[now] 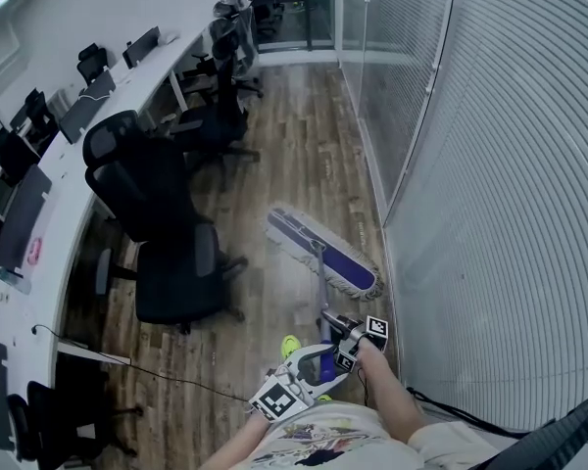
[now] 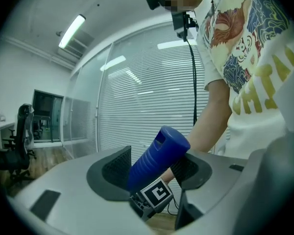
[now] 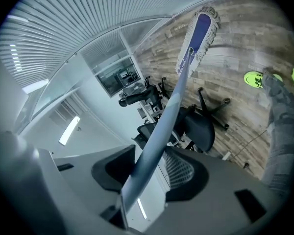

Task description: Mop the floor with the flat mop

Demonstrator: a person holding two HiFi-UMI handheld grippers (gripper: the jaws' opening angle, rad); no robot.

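Head view: mop lies flat on the wood floor by the glass wall, left gripper clamped on its blue handle end, right gripper gripping the pole

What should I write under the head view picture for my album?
Left gripper and right gripper hold the flat mop, its head on the wooden floor beside office chairs.

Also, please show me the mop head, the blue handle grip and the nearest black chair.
mop head (image 1: 309, 240), head view, purple middle strip.
blue handle grip (image 2: 154, 163), left gripper view, ribbed side.
black chair (image 1: 176, 280), head view, dark padded part.
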